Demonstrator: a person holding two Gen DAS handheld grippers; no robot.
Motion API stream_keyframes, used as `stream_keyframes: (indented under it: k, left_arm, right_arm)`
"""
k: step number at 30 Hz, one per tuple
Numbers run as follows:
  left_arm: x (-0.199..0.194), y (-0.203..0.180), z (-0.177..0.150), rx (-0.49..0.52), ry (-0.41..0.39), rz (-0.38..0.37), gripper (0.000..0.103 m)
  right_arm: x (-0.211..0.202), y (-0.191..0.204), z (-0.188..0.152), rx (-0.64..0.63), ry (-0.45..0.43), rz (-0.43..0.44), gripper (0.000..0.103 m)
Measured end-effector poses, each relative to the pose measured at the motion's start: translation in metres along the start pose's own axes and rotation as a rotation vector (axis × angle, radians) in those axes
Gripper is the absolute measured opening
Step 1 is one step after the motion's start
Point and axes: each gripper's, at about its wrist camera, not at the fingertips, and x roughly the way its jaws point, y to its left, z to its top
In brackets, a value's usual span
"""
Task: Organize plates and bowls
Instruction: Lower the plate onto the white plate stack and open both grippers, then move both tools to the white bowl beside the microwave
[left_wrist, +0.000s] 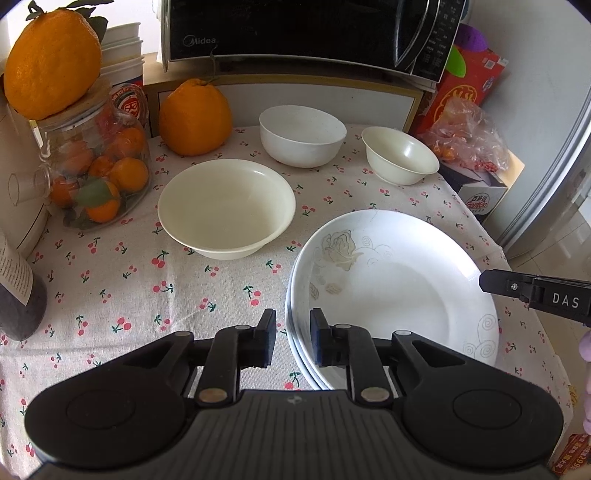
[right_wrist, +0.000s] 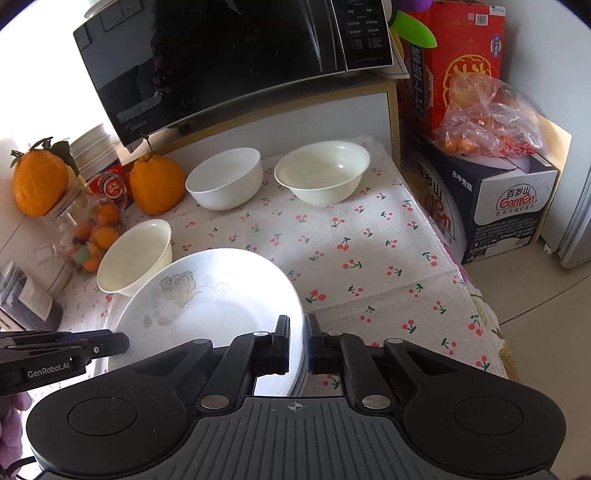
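Note:
A stack of white plates (left_wrist: 391, 295) with a faint rose print lies on the cherry-print tablecloth (left_wrist: 122, 280). My left gripper (left_wrist: 293, 325) straddles the stack's left rim, open, with a gap showing beside the rim. In the right wrist view my right gripper (right_wrist: 299, 332) is shut on the opposite rim of the plates (right_wrist: 210, 306). Its tip (left_wrist: 491, 284) reaches in at the right of the left wrist view. Behind stand a wide cream bowl (left_wrist: 227, 206), a deep white bowl (left_wrist: 303, 134) and a small cream bowl (left_wrist: 400, 155), all upright and apart.
A black microwave (left_wrist: 295, 29) sits on a shelf at the back. Two large oranges (left_wrist: 194, 118), a glass jar of tangerines (left_wrist: 99, 173) and a dark bottle (left_wrist: 18, 291) crowd the left. Boxes (right_wrist: 506, 206) and a plastic bag (right_wrist: 487, 114) stand beyond the table's right edge.

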Motion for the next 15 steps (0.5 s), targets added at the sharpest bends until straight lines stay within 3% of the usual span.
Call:
stream_keyframes:
  k: [2,4,5,8,13,15]
  left_arm:
    - [-0.003,0.004,0.001,-0.022,-0.011,-0.001,0.024]
    - [-0.005,0.008,0.003,-0.046,-0.017,-0.003,0.033]
    - [-0.006,0.009,0.003,-0.059,-0.020,-0.003,0.036]
    - [-0.010,0.013,0.007,-0.101,-0.031,0.000,0.055]
    - [-0.013,0.018,0.029,-0.138,-0.059,-0.001,0.087]
    - [-0.013,0.018,0.041,-0.134,-0.077,0.013,0.094]
  right_arm:
    - [0.000,-0.001,0.002,0.012,0.005,0.011,0.016]
    - [0.000,-0.002,0.003,0.036,0.006,0.029,0.025]
    - [0.000,-0.002,0.004,0.051,0.007,0.038,0.035]
    - [0.001,-0.001,0.008,0.082,0.011,0.057,0.061]
    - [0.002,0.001,0.027,0.127,0.001,0.093,0.078]
    - [0.003,0.002,0.039,0.154,-0.021,0.097,0.087]
